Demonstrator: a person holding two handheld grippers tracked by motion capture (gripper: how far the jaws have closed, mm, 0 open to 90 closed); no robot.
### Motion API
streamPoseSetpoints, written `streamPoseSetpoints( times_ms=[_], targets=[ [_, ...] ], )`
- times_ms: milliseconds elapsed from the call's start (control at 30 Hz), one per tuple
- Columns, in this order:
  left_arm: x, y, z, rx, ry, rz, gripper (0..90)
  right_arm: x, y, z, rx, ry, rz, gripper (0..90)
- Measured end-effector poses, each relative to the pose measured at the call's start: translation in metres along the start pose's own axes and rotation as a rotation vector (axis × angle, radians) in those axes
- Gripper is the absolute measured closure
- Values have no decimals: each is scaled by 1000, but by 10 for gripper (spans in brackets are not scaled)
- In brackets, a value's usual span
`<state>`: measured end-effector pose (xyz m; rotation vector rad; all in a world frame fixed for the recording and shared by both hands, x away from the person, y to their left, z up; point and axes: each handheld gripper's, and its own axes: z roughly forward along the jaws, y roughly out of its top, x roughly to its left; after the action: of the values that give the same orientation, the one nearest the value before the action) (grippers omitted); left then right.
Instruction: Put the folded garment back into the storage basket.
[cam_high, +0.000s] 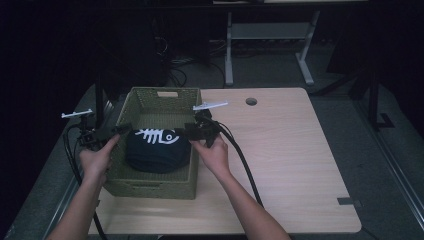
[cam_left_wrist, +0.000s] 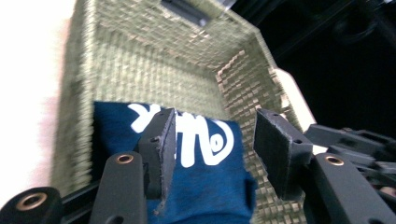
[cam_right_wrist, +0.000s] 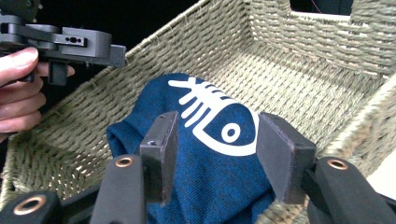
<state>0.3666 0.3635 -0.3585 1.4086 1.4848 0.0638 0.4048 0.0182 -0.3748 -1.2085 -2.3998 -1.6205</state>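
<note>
A folded dark blue cloth with a white fish-skeleton print (cam_high: 157, 150) lies inside a woven olive basket (cam_high: 150, 187) at the table's left. My left gripper (cam_high: 125, 129) hovers over the basket's left rim. My right gripper (cam_high: 186, 131) hovers over its right rim. In the left gripper view the left gripper (cam_left_wrist: 215, 121) is open above the cloth (cam_left_wrist: 205, 186), pads clear of it. In the right gripper view the right gripper (cam_right_wrist: 218, 119) also stands open just above the cloth (cam_right_wrist: 215, 182). The left gripper (cam_right_wrist: 116, 53) shows there across the basket (cam_right_wrist: 289, 65), held in a hand.
The basket sits on a light wooden table (cam_high: 285, 160) with a round cable hole (cam_high: 251, 101) near its far edge. Black cables trail from both grippers toward the table's near edge. Beyond the table, a white desk frame (cam_high: 265, 45) stands in a dark room.
</note>
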Motion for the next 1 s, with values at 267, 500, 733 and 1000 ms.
streamPoseSetpoints(
  times_ms=[267, 500, 733, 1000],
  targets=[
    [-21, -1, 0, -21, -25, 61, 418, -7, 7, -27, -62, 38, -35, 413],
    [-41, 0, 2, -37, -90, 93, 382, -21, 6, -44, -85, 95, -1, 362],
    [-58, -2, 8, -27, -130, 138, 337, -33, 7, -65, -110, 114, 16, 332],
    [-69, -5, 14, -33, -147, 143, 289, -45, 7, -92, -114, 102, 4, 291]
  ],
)
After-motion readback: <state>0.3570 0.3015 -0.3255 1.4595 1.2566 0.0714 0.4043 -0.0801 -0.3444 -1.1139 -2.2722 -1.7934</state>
